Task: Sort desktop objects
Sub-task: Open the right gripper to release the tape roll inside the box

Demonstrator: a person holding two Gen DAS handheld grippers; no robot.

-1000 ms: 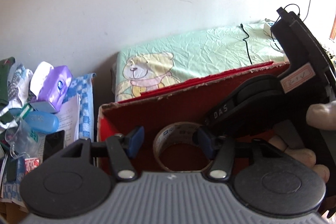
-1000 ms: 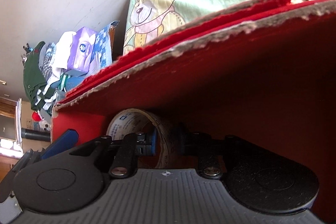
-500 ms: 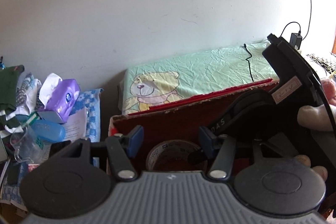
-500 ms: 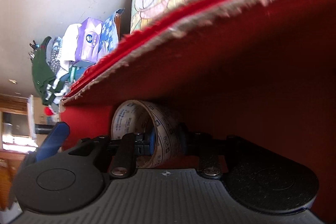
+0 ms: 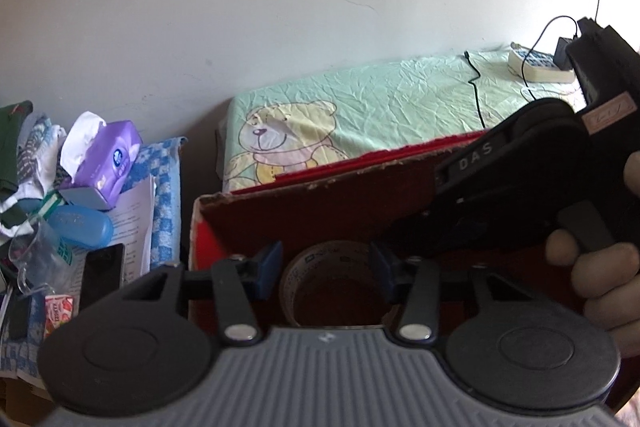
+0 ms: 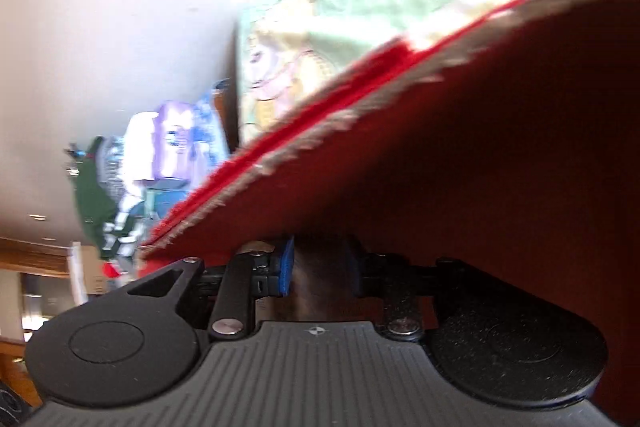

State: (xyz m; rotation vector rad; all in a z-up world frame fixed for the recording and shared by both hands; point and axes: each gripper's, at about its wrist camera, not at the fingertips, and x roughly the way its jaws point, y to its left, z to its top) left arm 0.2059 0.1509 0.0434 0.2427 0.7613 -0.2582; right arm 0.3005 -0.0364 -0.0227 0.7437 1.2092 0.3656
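1. While the roll of tape (image 5: 334,281) stands on edge inside the red box (image 5: 320,211), near the box's left end wall, its hollow core faces the left wrist camera.
2. Left gripper (image 5: 326,269) hovers at the box's near rim, blue-padded fingers (image 5: 269,269) spread wide, one to each side of the roll and apart from it, gripping nothing.
3. Right gripper (image 5: 500,195) reaches down into the box from the right, tilted steeply, a hand (image 5: 600,267) wrapped round its black handle.
4. From the right wrist view, badly blurred, the right gripper (image 6: 320,267) shows a blue pad (image 6: 286,267) on the left finger and a dark blur between the two fingers; whether they pinch the roll or stand free of it, I cannot tell.
5. Red box wall (image 6: 460,167) fills most of that view, with its frayed pale top edge slanting across.
6. Behind the box's far wall lies a pale green cloth (image 5: 360,115) printed with a bear, a black cable (image 5: 476,95) trailing over it.
7. Left of the box, a blue checked cloth (image 5: 164,195) carries a purple tissue pack (image 5: 112,159), a blue case (image 5: 80,231), papers (image 5: 134,211) and a black phone (image 5: 102,277).
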